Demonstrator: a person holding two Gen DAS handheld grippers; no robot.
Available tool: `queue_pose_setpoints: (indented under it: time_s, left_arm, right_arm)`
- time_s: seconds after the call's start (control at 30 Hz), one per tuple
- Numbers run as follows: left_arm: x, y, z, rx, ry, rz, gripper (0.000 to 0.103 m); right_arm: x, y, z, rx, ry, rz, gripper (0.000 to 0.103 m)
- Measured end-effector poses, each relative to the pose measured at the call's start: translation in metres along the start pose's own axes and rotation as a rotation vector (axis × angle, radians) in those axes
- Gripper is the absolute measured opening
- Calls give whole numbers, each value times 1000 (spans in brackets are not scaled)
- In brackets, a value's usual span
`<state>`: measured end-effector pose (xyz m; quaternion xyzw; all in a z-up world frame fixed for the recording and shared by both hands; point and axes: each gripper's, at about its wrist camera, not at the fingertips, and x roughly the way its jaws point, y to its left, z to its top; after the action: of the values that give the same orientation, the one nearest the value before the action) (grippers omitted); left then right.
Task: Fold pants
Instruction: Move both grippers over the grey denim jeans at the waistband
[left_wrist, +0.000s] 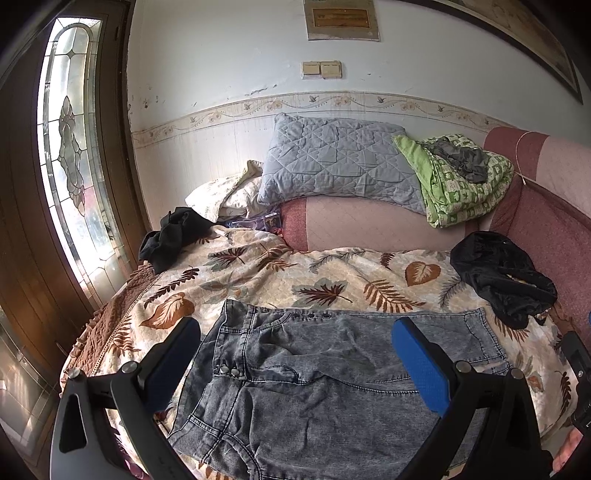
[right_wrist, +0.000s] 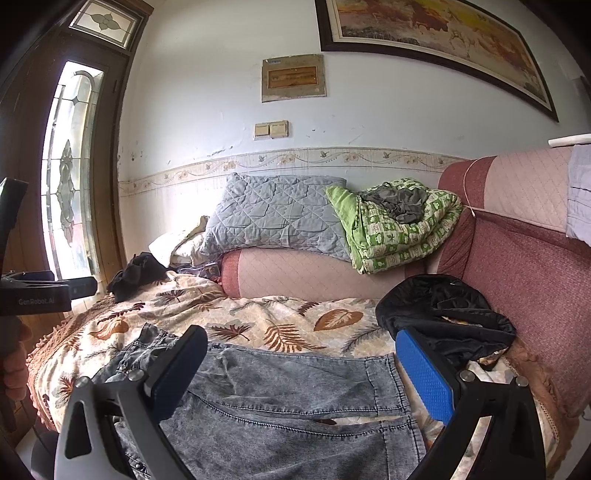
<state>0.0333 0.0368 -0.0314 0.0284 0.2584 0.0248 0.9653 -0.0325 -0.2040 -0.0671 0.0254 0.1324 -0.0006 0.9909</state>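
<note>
Grey washed denim pants (left_wrist: 314, 376) lie spread across the leaf-print bedspread (left_wrist: 295, 273), waistband to the left, legs running right. My left gripper (left_wrist: 295, 332) hovers open above the waist and seat area, nothing between its blue pads. In the right wrist view the same pants (right_wrist: 288, 398) show their leg hems at the right, and my right gripper (right_wrist: 299, 350) hangs open above the legs. The left gripper (right_wrist: 55, 291) also appears at the left edge of that view, held by a hand.
A black garment (left_wrist: 506, 277) lies at the right end of the bedspread and another dark garment (left_wrist: 170, 236) at the far left. A grey quilted pillow (left_wrist: 332, 158) and a green blanket (left_wrist: 461, 181) rest on the pink sofa back (right_wrist: 517, 266). A glass door (left_wrist: 70, 147) stands at the left.
</note>
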Motion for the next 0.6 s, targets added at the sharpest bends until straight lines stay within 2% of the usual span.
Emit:
queue_pose_setpoints:
  time_s: [0.6]
  left_arm:
    - [-10,1,-4,3,-13,1,103]
  right_arm:
    - [-12,2,5,2,-13,-1,103]
